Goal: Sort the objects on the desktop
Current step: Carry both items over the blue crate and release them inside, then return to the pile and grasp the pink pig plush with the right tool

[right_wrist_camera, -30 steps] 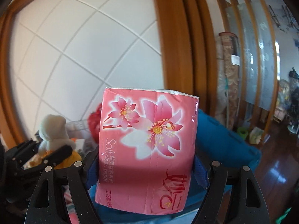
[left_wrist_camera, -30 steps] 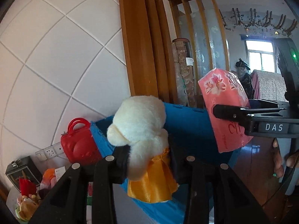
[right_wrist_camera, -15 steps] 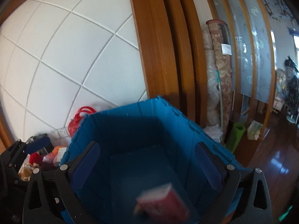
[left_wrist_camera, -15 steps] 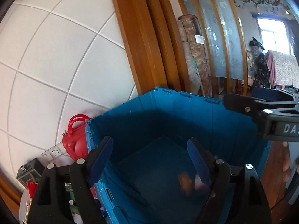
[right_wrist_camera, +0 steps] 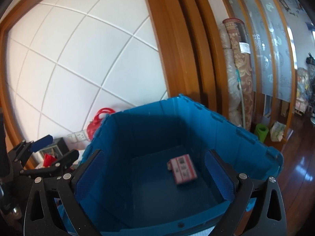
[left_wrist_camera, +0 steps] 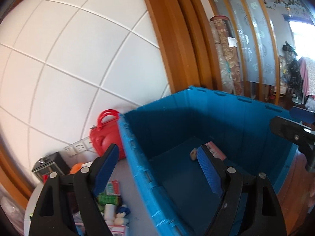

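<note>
Cataloguing: we are hovering left tongs [left_wrist_camera: 157, 169] and right tongs [right_wrist_camera: 155, 173], both wide and empty, over the blue crate [right_wrist_camera: 226, 122] holding the tissue pack [right_wrist_camera: 184, 169], seemingly light, soft, best pinched across its flat sides.

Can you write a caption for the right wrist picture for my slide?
Open right gripper above a blue crate with a pink tissue pack on its floor.

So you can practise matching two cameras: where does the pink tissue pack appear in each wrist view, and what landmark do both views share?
Left wrist view: the tissue pack lies on the bin floor, right of centre, partly hidden behind a gripper finger.
Right wrist view: the tissue pack lies flat on the bin floor, right of centre, in full view.
Shared landmark: the red handbag by the blue bin's far left corner.
</note>
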A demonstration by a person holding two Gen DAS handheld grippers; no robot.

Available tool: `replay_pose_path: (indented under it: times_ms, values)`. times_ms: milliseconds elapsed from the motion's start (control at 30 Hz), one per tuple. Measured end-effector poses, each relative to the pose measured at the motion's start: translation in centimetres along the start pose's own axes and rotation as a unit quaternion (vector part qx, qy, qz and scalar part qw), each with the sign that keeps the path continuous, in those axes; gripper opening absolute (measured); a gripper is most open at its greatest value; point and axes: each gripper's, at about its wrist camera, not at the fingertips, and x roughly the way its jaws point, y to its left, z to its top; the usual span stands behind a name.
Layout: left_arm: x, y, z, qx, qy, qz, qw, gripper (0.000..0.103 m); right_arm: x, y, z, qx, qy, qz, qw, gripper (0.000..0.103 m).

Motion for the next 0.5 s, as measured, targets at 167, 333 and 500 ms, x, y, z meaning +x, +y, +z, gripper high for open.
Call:
replay_pose_path:
  times_ms: [167,333,500]
  values:
    - [-0.9,2.2,-1.6,-0.021,-0.001,0.018,0.9996,0.082,-0.2,1.9,-1.3,-0.024,-0.002,0.010,1.000,0.103]
    - [-1.7,5.1,-3.7,-0.041,0.007,0.025,0.9988,0.082,0.0,4.2,-2.2,-0.028,0.007,0.026,0.999,0.103]
    - [-3.4,9.1,-6.5,-0.053,0.014,0.041,0.9976,0.082,-0.5,8.2,-2.9,-0.039,0.004,0.042,0.998,0.103]
